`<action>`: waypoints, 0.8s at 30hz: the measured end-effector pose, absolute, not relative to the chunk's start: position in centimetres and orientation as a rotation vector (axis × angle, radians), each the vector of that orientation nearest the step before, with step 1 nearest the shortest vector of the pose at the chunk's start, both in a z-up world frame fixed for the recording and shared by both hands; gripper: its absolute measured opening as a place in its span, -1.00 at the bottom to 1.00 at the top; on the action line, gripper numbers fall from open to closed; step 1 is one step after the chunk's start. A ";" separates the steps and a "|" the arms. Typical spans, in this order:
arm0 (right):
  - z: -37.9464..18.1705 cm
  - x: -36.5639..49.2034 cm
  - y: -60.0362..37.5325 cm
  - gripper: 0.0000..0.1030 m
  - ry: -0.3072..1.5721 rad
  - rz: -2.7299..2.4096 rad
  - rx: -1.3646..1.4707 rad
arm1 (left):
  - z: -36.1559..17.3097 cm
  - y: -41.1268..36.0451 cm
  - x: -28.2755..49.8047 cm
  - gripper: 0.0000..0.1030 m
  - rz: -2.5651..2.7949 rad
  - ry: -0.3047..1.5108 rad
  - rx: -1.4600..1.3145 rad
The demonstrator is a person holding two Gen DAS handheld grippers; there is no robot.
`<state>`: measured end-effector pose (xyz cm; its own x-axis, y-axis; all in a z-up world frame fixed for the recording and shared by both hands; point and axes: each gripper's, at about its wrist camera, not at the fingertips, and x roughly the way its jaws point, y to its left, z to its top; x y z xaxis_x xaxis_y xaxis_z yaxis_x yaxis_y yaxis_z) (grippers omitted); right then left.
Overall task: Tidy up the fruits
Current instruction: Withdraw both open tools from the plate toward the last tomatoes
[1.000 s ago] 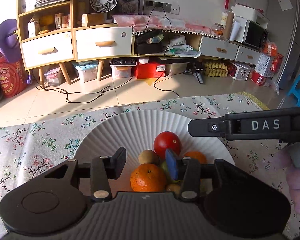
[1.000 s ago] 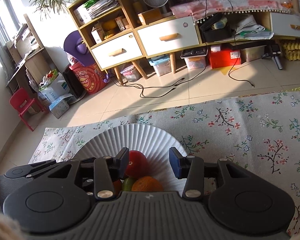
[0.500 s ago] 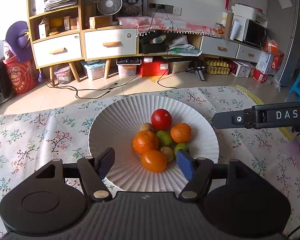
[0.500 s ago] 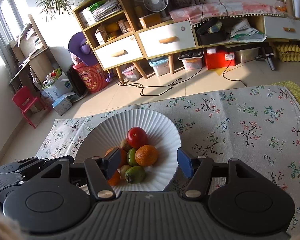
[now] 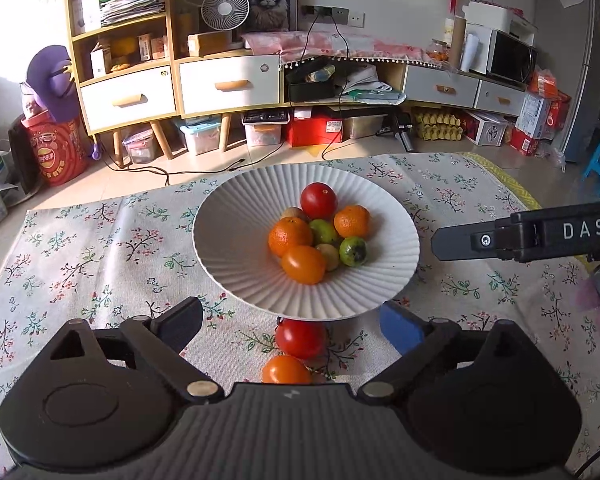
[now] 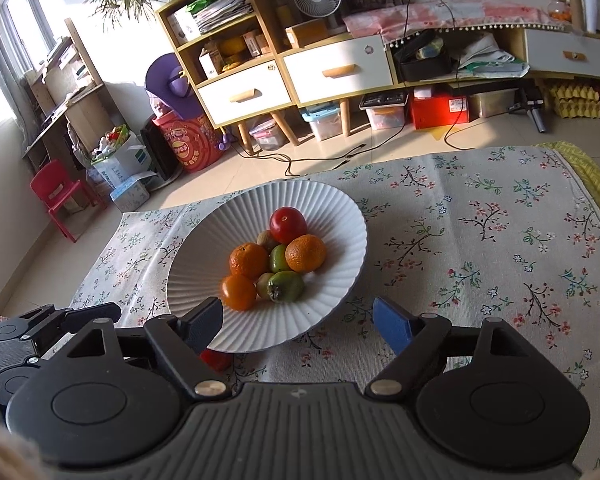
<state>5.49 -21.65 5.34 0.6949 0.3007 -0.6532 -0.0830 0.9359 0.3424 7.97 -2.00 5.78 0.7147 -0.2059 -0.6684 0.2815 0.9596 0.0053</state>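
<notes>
While 7 or so fruits sit heaped in the white fluted bowl (image 5: 236,240) at frame centre, 2 stay outside it: a red tomato (image 5: 300,338) touching the bowl's near rim, and an orange fruit (image 5: 286,370) just below it, at the lower middle of the left wrist view. Both lying directly between the fingers of the left tool (image 5: 292,326), jaws opening wide, nothing gripped, pads clear of either fruit. Roughly round, so no long axis to line up with. Right tool (image 6: 298,322) likewise opening and empty, bowl rim between its fingers; only a sliver of the tomato (image 6: 216,360) showing at lower left, tucked under its left finger. Left tool judged nearer and better aligned: loose fruits dead ahead and close below it, off to the side for the right. Floral-clothed surface (image 5: 80,260) under everything.
</notes>
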 end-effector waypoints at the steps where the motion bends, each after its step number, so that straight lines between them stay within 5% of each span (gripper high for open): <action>1: 5.3 5.4 -21.6 0.66 0.778 0.217 0.298 | 5.7 -1.9 7.8 0.85 -0.266 0.726 0.115; 24: 2.6 2.6 -18.7 0.99 0.777 0.264 0.132 | 1.2 0.0 5.3 0.89 -0.157 0.727 0.134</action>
